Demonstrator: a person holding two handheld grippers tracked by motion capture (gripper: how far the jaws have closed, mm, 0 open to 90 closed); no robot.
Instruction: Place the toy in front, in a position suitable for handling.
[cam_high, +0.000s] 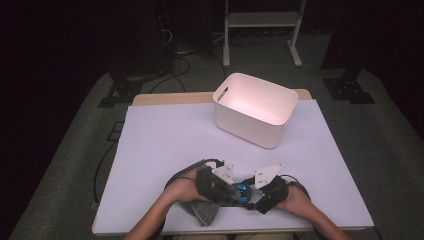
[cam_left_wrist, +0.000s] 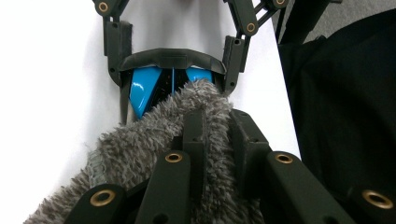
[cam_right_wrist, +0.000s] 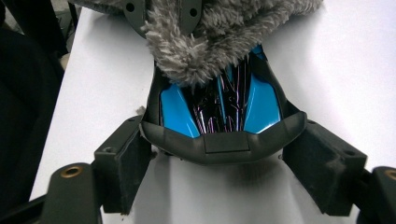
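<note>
A blue and black object that looks like a computer mouse lies near the table's front edge. My right gripper is shut on it, one pad on each side of its dark grey rear band. A fluffy grey cloth is pinched in my left gripper, which is shut on it. The cloth's tip rests on the object's blue top. In the high view the left gripper and right gripper face each other, and the cloth trails toward the person.
A white plastic bin with a handle slot stands at the back right of the white table. Cables run from both grippers across the front. A white metal frame stands on the floor behind. A dark garment lies past the table edge.
</note>
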